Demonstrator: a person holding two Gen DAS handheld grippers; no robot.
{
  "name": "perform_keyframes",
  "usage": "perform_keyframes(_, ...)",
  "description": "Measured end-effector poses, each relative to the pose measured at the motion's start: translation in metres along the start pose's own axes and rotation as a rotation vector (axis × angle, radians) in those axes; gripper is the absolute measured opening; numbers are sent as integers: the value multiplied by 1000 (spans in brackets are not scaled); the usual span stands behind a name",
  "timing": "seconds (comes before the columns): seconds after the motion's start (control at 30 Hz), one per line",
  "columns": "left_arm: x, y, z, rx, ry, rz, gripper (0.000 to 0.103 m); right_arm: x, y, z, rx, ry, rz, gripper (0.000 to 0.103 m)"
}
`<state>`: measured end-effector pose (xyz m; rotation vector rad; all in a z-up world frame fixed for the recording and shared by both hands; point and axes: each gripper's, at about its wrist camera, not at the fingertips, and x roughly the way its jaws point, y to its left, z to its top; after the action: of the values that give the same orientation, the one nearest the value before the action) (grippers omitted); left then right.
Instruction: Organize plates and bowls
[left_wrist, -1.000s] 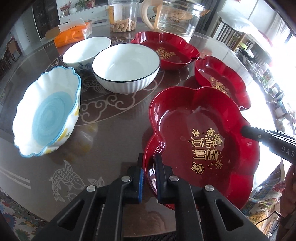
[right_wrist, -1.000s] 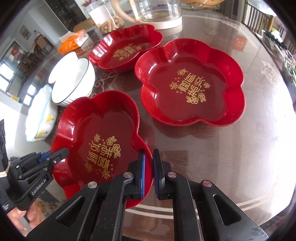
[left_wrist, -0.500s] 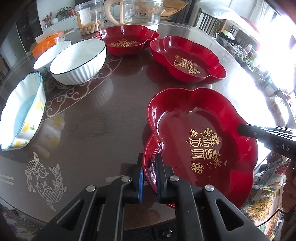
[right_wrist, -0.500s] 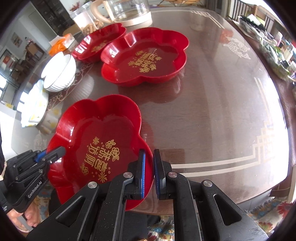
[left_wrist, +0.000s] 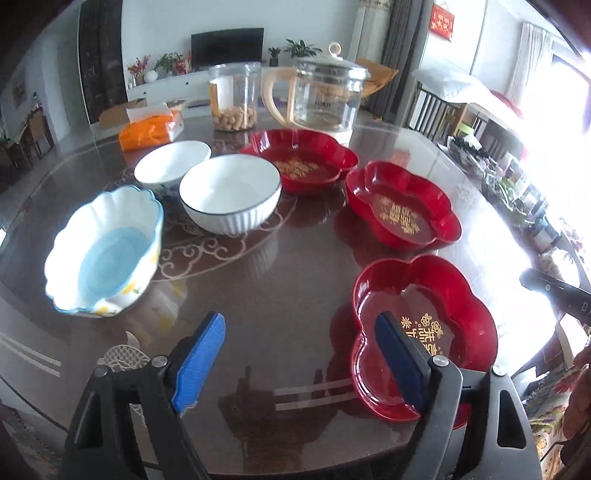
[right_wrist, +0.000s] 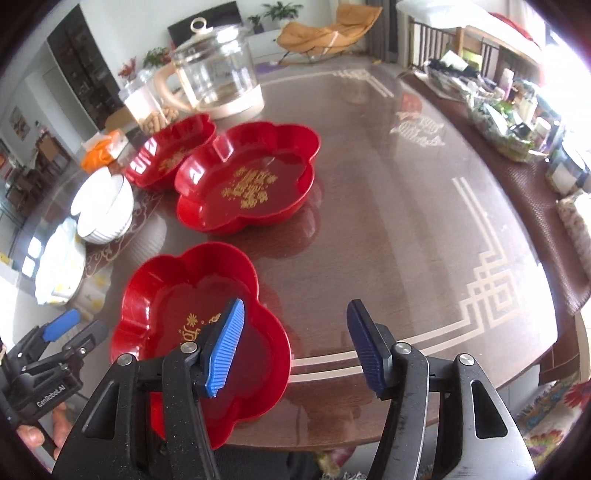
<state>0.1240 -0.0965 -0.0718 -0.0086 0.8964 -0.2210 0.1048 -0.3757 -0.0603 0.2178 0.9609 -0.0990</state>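
A red flower-shaped plate (left_wrist: 424, 325) with gold characters lies at the table's near edge; it also shows in the right wrist view (right_wrist: 192, 295). My left gripper (left_wrist: 301, 356) is open, its right finger over the plate's left rim. My right gripper (right_wrist: 295, 347) is open, its left finger over the plate's right side. Two more red plates (left_wrist: 402, 206) (left_wrist: 303, 158) lie farther back. A white ribbed bowl (left_wrist: 231, 192), a smaller white bowl (left_wrist: 171, 160) and a blue-rimmed scalloped bowl (left_wrist: 107, 251) stand at the left.
A glass kettle (left_wrist: 321, 96), a jar of snacks (left_wrist: 234, 96) and an orange tissue pack (left_wrist: 151, 127) stand at the back of the brown glass-topped table (right_wrist: 406, 221). Clutter lines a side bench (right_wrist: 517, 122) at the right.
Both grippers have opened and let go of the near red plate, which now rests on the table at its near edge. Both cameras have pulled back and tilted up.
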Motion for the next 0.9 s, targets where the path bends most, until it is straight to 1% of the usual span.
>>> perform_keyframes(0.07, -20, 9, -5, 34, -65, 56, 96, -27, 6, -3, 2, -90, -41, 72)
perform_keyframes(0.1, -29, 12, -9, 53, -90, 90, 98, -41, 10, -6, 1, -137, -69, 73)
perform_keyframes(0.13, -38, 17, -14, 77, -113, 125, 99, -53, 15, -10, -2, -178, -95, 73)
perform_keyframes(0.17, -46, 22, -19, 105, -129, 150, 99, -62, 20, -15, -6, -213, -117, 76)
perform_keyframes(0.23, -63, 32, -28, 158, -150, 190, 99, -75, 28, -24, -13, -260, -150, 78)
perform_keyframes(0.3, -81, 45, -36, 163, -185, 214, 99, -86, 34, -33, -23, -306, -153, 78)
perform_keyframes(0.37, -97, 59, -39, 128, -208, 210, 99, -93, 41, -38, -49, -342, -160, 78)
perform_keyframes(0.5, -126, 85, -32, 31, -242, 171, 99, -111, 59, -38, -132, -430, -226, 78)
perform_keyframes(0.67, -172, 106, -20, -35, -359, 206, 99, -154, 66, -43, -144, -598, -222, 78)
perform_keyframes(0.73, -193, 116, -21, -76, -412, 205, 99, -170, 65, -49, -151, -656, -219, 78)
perform_keyframes(0.8, -209, 125, -25, -115, -460, 184, 99, -183, 61, -56, -152, -693, -218, 80)
perform_keyframes(0.9, -221, 132, -33, -151, -487, 171, 99, -194, 47, -66, -135, -727, -244, 80)
